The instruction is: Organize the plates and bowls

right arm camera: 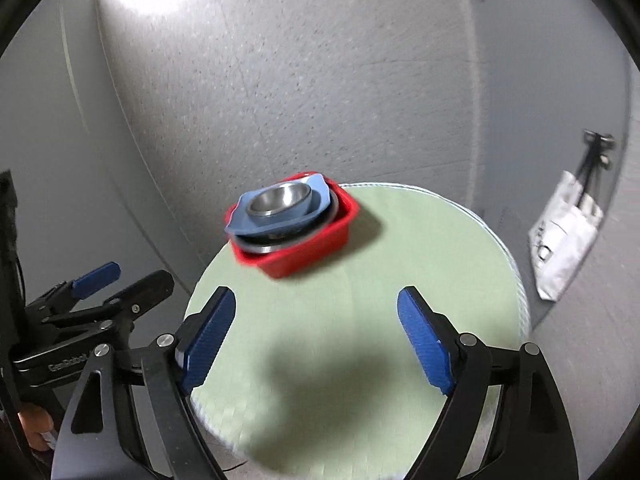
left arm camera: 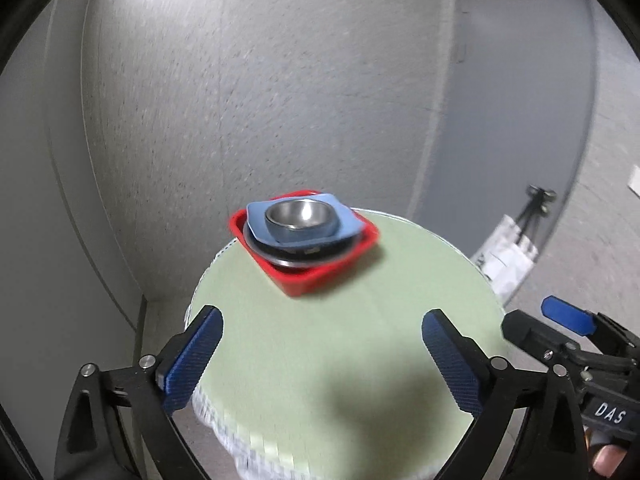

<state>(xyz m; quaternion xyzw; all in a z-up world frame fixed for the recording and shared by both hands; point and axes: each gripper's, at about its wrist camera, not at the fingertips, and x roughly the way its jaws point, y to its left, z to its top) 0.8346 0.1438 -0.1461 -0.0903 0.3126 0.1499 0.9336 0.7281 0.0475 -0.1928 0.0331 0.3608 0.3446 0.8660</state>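
A nested stack sits on the round pale-green surface (left arm camera: 340, 360), toward its far edge at about 11 o'clock from the centre. At the bottom is a square red bowl (left arm camera: 316, 276), upright, one corner turned toward the cameras. Inside it lies a round metal plate (left arm camera: 296, 261), only its dark rim showing at the near side. On that rests a light-blue plate (left arm camera: 348, 226) with wavy, rounded-square edges, tilted slightly and overhanging the red rim at 9 o'clock in the right wrist view. On top sits a small steel bowl (left arm camera: 298, 218), upright, empty and shiny.
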